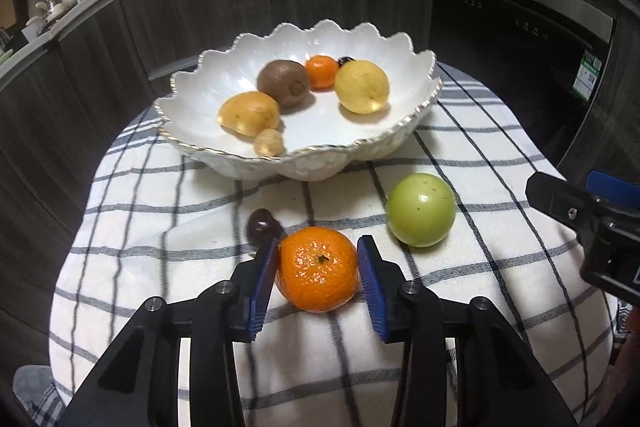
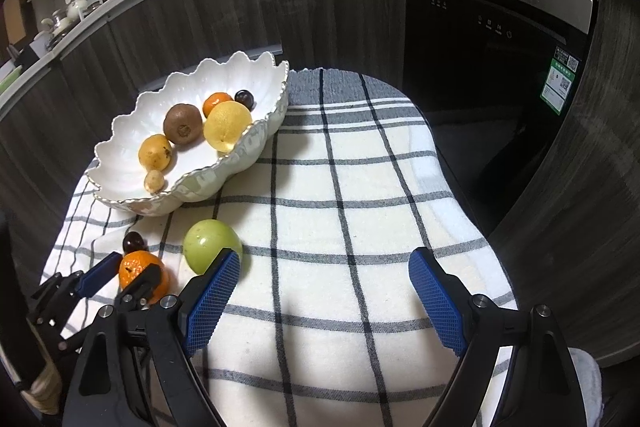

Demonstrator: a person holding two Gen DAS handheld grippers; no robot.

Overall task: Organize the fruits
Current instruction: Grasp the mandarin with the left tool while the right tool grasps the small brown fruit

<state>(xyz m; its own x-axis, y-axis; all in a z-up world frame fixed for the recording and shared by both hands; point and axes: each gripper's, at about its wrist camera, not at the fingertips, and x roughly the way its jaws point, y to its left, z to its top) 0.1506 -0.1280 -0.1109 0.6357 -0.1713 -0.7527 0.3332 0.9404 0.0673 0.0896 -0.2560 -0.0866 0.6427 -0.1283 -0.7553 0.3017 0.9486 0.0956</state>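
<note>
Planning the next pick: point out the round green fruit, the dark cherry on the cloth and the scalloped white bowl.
Green fruit (image 1: 420, 209), left wrist view, centre.
Cherry (image 1: 260, 225), left wrist view, top.
White bowl (image 2: 120, 143), right wrist view, inner wall.

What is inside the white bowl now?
The white bowl holds a kiwi, a lemon, a mandarin, two yellowish pieces and one dark fruit, which the lemon partly hides in the left view.

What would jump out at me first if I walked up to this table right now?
Probably the bright orange mandarin at the near edge of the checked cloth, caught between the blue pads of the left tool. Behind it stands a scalloped white bowl already holding a kiwi, a lemon and other fruit. A green apple and a dark cherry lie loose on the cloth.
</note>
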